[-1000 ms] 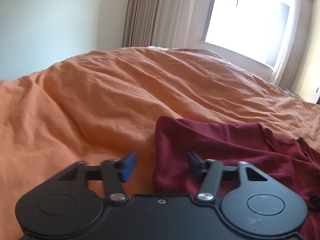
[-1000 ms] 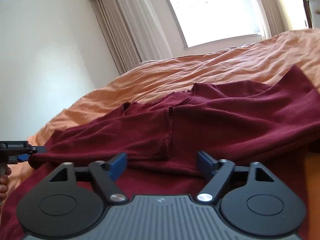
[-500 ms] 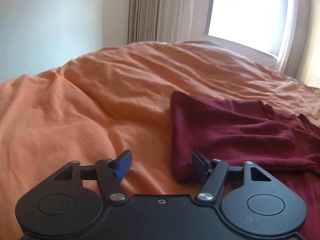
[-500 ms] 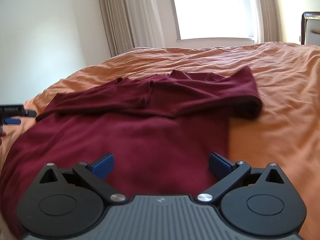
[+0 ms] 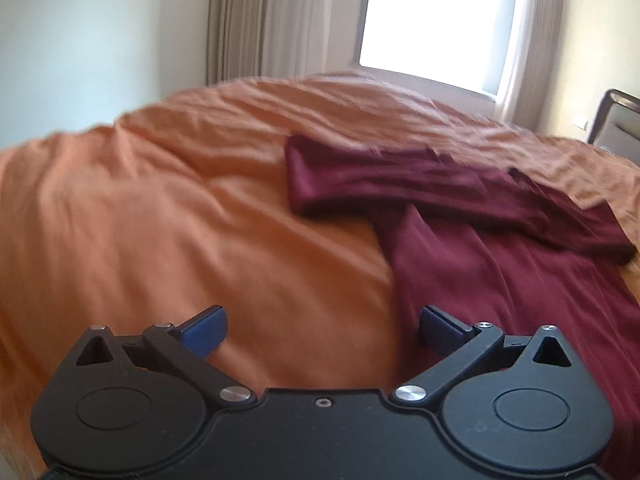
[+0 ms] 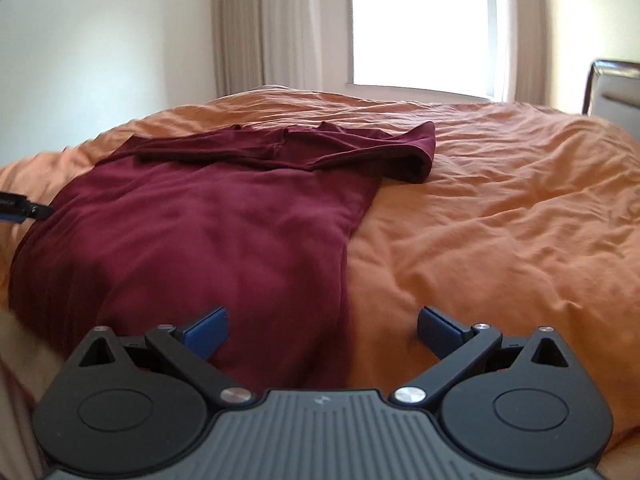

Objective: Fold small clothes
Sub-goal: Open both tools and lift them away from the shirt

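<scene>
Maroon shirt (image 6: 224,216) lies flat on the orange bedspread (image 6: 500,220), upper part folded down into a band across the body, sleeve ends doubled over at both sides. Left gripper (image 5: 322,330) hovers low over the cover at the shirt's left edge; its jaws are opening, now wide, nothing between them but bare bedspread (image 5: 160,220) and the shirt's side hem (image 5: 404,280), pads not pressing on cloth. The shirt (image 5: 500,264) runs away to the right in this view, somewhat motion-blurred. Right gripper (image 6: 322,328) sits over the shirt's near right edge, jaws spread wide and empty; blue left pad over maroon fabric, right pad over orange cover, neither touching that I can tell. The tip of the left gripper (image 6: 24,210) shows at the far left edge of the right view, just beside the shirt's left side. Curtains (image 6: 256,28) and a bright window (image 6: 420,24) stand behind the bed.
</scene>
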Motion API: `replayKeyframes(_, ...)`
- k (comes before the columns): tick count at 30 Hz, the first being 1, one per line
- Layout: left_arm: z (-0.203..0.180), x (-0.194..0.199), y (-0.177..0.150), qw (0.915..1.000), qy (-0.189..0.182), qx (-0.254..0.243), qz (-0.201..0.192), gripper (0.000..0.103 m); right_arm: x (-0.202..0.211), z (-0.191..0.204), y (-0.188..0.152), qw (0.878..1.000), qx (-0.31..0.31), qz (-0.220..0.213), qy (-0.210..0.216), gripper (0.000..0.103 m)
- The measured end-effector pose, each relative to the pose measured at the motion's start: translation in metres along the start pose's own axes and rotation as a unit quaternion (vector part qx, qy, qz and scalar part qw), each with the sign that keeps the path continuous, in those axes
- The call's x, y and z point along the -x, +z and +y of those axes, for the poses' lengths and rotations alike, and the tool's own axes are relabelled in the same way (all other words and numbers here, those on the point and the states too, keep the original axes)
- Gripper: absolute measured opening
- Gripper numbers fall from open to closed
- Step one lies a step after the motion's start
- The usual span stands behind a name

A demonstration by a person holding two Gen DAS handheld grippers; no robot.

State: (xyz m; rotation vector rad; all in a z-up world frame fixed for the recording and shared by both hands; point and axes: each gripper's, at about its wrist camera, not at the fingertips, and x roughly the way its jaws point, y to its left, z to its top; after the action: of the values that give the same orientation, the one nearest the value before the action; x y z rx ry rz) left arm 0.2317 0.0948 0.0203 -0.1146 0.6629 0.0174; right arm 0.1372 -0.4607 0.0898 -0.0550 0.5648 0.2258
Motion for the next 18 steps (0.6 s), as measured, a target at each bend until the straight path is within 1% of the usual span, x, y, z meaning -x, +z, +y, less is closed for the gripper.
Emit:
replayKeyframes(1,-0.002,0.004,-0.008,1.0,0.0,-0.004,0.004,0.102,0.007,0.0,-0.002,1.0,-0.001,-0.01,0.009,0.103)
replayKeyframes(3,-0.007,0.009,-0.021,0.9997,0.013,-0.022,0.004,0.102,0.021,0.004,-0.005,0.999,0.006,-0.038,0.02,0.103)
replayKeyframes(4,-0.01,0.014,-0.028,0.9993,0.022,-0.029,0.002,0.102,0.025,0.008,-0.005,0.998,0.017,-0.051,0.025,0.103)
replayKeyframes(6,-0.012,0.022,-0.036,0.9991,0.028,-0.031,0.0,0.102,0.032,0.019,-0.008,0.996,0.053,-0.065,0.033,0.103)
replayKeyframes(9,-0.012,0.035,-0.043,0.9994,0.028,-0.018,0.001,0.102,0.032,0.038,-0.015,0.992,0.097,-0.065,0.044,0.103)
replayKeyframes(12,-0.013,0.049,-0.051,0.9996,0.028,-0.009,-0.006,0.102,0.025,0.056,-0.026,0.992,0.108,-0.052,0.048,0.103)
replayKeyframes(14,-0.018,0.057,-0.057,0.9991,0.038,-0.017,-0.012,0.102,0.02,0.065,-0.033,0.99,0.124,-0.045,0.049,0.103)
replayKeyframes(16,-0.023,0.064,-0.064,0.9978,0.053,-0.034,-0.022,0.102,0.018,0.075,-0.04,0.986,0.155,-0.043,0.039,0.103)
replayKeyframes(18,-0.028,0.07,-0.07,0.9968,0.058,-0.047,-0.027,0.102,0.013,0.084,-0.048,0.979,0.198,-0.042,0.013,0.103)
